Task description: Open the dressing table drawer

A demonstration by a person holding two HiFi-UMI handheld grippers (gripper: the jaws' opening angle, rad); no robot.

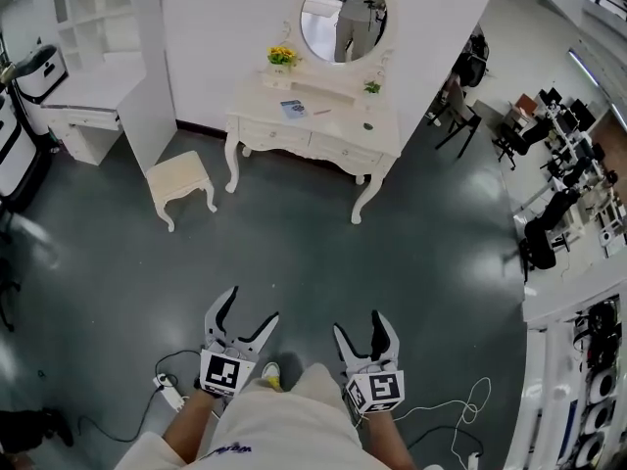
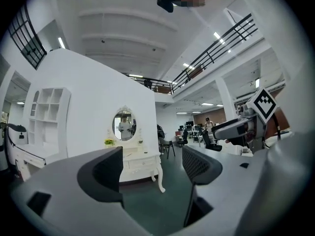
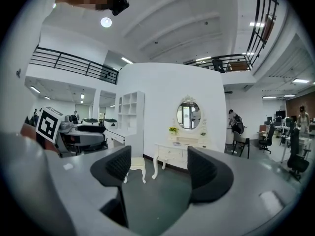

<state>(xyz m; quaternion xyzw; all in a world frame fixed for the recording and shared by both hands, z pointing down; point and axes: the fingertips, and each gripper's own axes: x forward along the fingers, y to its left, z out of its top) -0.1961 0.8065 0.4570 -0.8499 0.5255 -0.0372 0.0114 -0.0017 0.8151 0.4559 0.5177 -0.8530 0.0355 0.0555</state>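
Observation:
The white dressing table [image 1: 323, 116] stands against the white wall, far across the dark floor from me, with a round mirror [image 1: 343, 18] above it. Its two front drawers [image 1: 276, 135] look closed. My left gripper [image 1: 252, 306] and right gripper [image 1: 361, 326] are held side by side close to my body, both open and empty, pointing toward the table. In the left gripper view the dressing table [image 2: 140, 163] shows small between the open jaws of the left gripper [image 2: 152, 168]. In the right gripper view the dressing table [image 3: 177, 154] also sits far beyond the right gripper [image 3: 155, 168].
A small white stool [image 1: 181, 179] stands left of the table. A white desk with shelves [image 1: 98, 96] is further left. Office chairs [image 1: 514, 135] and desks fill the right side. Cables [image 1: 460, 409] and a power strip [image 1: 171, 395] lie on the floor by my feet.

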